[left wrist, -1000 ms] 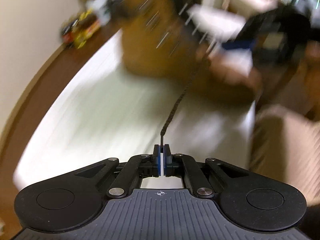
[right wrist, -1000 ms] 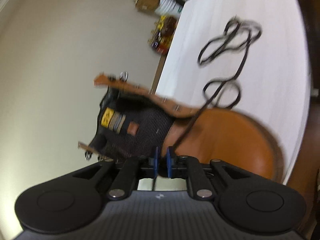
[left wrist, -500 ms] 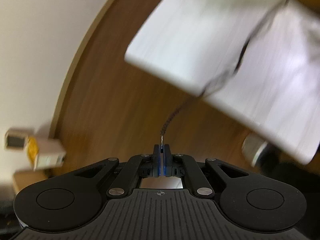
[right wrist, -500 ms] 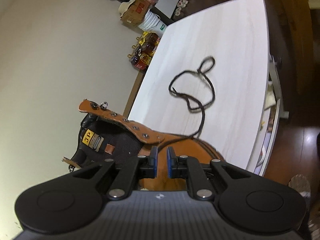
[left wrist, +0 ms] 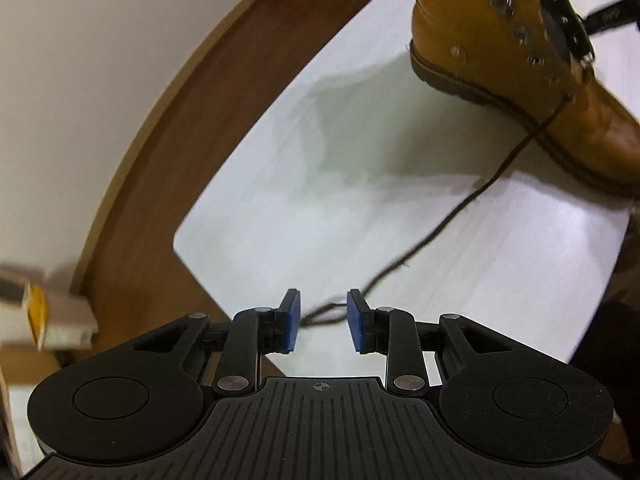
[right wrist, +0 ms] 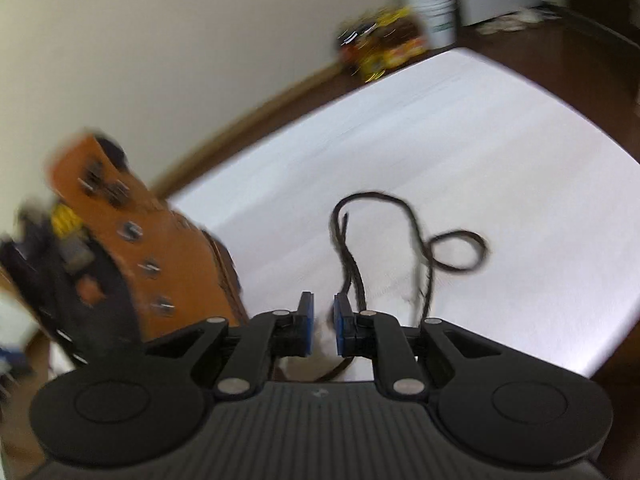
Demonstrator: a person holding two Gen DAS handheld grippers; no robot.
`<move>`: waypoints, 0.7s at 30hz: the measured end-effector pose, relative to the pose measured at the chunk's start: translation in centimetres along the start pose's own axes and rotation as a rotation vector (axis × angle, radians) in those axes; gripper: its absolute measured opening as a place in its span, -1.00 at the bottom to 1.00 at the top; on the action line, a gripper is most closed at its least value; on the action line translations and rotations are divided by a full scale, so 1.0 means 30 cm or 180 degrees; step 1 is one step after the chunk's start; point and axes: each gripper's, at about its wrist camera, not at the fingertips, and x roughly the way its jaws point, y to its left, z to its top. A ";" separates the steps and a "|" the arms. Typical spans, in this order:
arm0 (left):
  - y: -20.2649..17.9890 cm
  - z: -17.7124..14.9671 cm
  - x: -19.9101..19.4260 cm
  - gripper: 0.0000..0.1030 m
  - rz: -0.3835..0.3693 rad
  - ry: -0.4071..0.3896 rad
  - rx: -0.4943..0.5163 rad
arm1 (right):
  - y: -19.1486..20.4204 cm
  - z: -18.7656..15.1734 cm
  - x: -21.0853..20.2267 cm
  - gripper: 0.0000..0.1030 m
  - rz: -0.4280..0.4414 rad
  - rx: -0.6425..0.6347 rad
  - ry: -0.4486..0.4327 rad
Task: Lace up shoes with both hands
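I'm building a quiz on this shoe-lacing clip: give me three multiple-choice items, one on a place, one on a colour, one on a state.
1. Where does the tan leather boot stand?
A. white tabletop B. brown floor C. cardboard box
2. What colour are the left gripper pads?
A. red B. blue C. green
3. How do the left gripper's jaws stand?
A. shut on the lace B. shut on nothing C. open

Key: 1 A, its sole rests on the white tabletop. 2 B, both pads are blue. 3 C, they have just been opening; the dark lace runs behind the gap, unpressed.

boot cropped by frame edge, floor clutter blurred
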 end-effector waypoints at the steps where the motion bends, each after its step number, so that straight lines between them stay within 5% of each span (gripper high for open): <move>1: -0.006 0.002 -0.006 -0.43 -0.0010 0.0022 -0.0072 | 0.004 0.012 0.023 -0.71 -0.0002 -0.0108 0.0067; 8: -0.130 0.103 -0.121 -0.44 -0.0308 -0.0288 -0.0266 | 0.038 0.038 0.096 -0.67 -0.0145 -0.0735 0.0240; 9: -0.153 0.125 -0.127 -0.45 -0.0389 -0.0364 -0.0245 | 0.038 0.038 0.095 -0.72 -0.0146 -0.0766 0.0236; 10: -0.185 0.155 -0.139 -0.46 -0.0507 -0.0471 -0.0215 | 0.037 0.037 0.094 -0.97 -0.0146 -0.0792 0.0231; 13: -0.260 0.213 -0.158 -0.47 -0.0789 -0.0680 -0.0124 | -0.029 0.047 0.063 -0.96 0.0214 -0.0251 0.0256; 17: -0.354 0.316 -0.164 -0.43 -0.1377 -0.0933 -0.0109 | -0.245 0.005 -0.031 -0.96 0.1361 0.1732 0.0229; 21: -0.442 0.401 -0.125 -0.41 -0.1747 -0.0968 -0.0210 | -0.315 -0.071 -0.097 -0.96 0.2144 0.2571 0.0096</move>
